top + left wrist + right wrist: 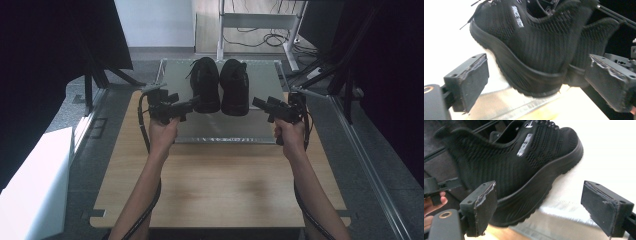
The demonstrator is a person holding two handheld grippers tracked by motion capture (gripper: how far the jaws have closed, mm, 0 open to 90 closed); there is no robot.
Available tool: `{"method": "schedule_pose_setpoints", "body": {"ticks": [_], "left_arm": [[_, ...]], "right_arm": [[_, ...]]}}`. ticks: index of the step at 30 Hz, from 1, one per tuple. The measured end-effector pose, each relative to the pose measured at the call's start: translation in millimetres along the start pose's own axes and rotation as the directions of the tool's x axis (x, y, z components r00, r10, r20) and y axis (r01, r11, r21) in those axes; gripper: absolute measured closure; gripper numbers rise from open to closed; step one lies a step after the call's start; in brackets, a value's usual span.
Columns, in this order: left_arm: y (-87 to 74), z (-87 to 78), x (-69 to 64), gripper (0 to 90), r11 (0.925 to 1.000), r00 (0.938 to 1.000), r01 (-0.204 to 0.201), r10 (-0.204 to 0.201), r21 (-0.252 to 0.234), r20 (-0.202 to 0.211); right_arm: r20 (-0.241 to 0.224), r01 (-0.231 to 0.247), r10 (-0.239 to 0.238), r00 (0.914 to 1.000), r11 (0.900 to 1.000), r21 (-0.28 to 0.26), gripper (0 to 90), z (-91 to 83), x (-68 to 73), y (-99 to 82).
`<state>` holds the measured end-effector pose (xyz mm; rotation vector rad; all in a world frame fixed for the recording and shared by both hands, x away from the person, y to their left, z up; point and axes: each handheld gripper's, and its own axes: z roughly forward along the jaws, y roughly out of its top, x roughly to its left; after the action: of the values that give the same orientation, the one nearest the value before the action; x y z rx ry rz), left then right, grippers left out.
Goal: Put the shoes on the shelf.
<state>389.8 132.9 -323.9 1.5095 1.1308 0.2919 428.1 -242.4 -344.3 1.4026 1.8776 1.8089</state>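
Two black mesh shoes stand side by side, toes away from me, on a grey metal tray [225,131] at the far half of the wooden table [220,185]. My left gripper [194,103] is open, its tips just beside the heel of the left shoe [206,85]. In the left gripper view the jaws [537,70] stand wide apart, with that shoe's heel [531,47] in front of the gap, untouched, and the right shoe [596,42] behind it. My right gripper [258,103] is open a little right of the right shoe [235,87]. Its jaws [541,200] frame that shoe's heel side [519,162] without contact.
A white box [35,185] sits on the floor to the left of the table. Dark curtains and black frame struts [345,75] flank both sides. A white stand [255,22] with cables is behind the tray. The near half of the wooden top is bare.
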Motion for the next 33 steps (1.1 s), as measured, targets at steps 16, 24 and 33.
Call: {"method": "schedule_pose_setpoints", "body": {"ticks": [16, 24, 33], "left_arm": [[-46.3, -19.4, -7.6, 0.0, 0.9982, 0.9987, -0.050, 0.050, 0.033, 0.009], [-69.2, -32.6, -6.5, 0.0, 0.9930, 0.9950, -0.098, 0.099, 0.067, -0.012], [-93.3, -45.9, -11.2, 1.3, 0.9856, 0.9893, -0.145, 0.146, 0.087, 0.001]], "right_arm": [[-0.054, 0.075, -0.071, 0.9960, 0.9949, 0.068, 13.5, -22.1, 16.4, -35.5], [-0.065, 0.107, -0.100, 0.9928, 0.9882, 0.110, 13.4, -36.3, 15.2, -56.3], [-0.074, 0.168, -0.158, 0.9846, 0.9723, 0.162, 13.0, -51.2, 17.6, -81.6]]}}
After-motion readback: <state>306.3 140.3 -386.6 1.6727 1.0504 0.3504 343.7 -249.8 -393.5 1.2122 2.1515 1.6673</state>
